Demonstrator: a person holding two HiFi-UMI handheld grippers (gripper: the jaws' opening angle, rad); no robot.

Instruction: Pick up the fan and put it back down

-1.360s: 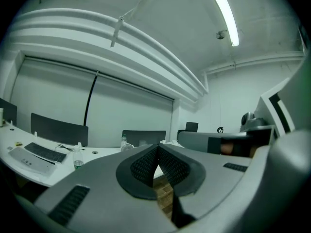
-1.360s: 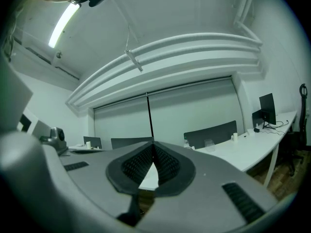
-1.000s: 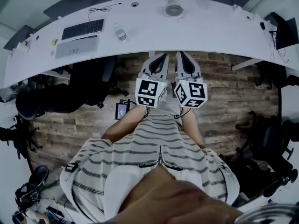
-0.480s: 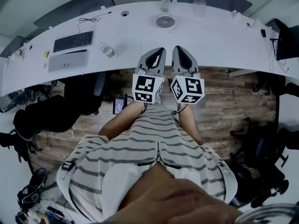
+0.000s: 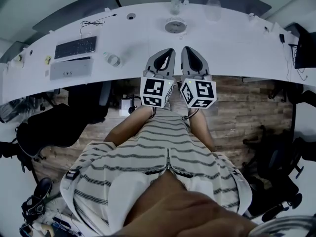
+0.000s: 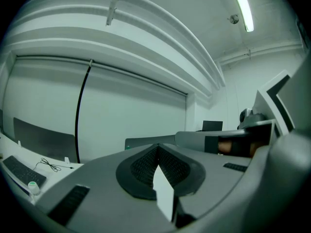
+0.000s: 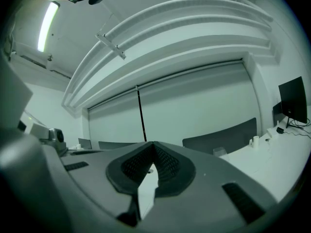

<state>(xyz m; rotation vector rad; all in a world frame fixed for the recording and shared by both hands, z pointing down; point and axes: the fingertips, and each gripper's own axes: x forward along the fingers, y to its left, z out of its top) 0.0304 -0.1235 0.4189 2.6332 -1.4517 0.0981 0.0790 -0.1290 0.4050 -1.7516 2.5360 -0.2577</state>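
The fan [image 5: 175,25], small, round and pale, stands near the far side of the long curved white desk [image 5: 237,43] in the head view. My two grippers are held side by side, pointing level at it, their tips just past the desk's near edge and well short of the fan. The left gripper [image 5: 169,52] is shut with nothing in it, and so is the right gripper [image 5: 186,50]. In the left gripper view the left gripper's [image 6: 158,147] dark pads meet at the tip. The right gripper [image 7: 153,144] looks the same in the right gripper view. Neither gripper view shows the fan.
A bottle [image 5: 175,3] and a clear cup [image 5: 213,5] stand behind the fan. To the left lie a keyboard [image 5: 75,46], a grey laptop [image 5: 70,68] and a small bottle [image 5: 113,59]. A monitor [image 5: 302,46] is at far right, and a dark office chair [image 5: 59,127] stands below the desk.
Both grippers have moved forward together, from over the wooden floor to over the desk's near edge. The fan is now closer to them. Their jaws stayed shut.
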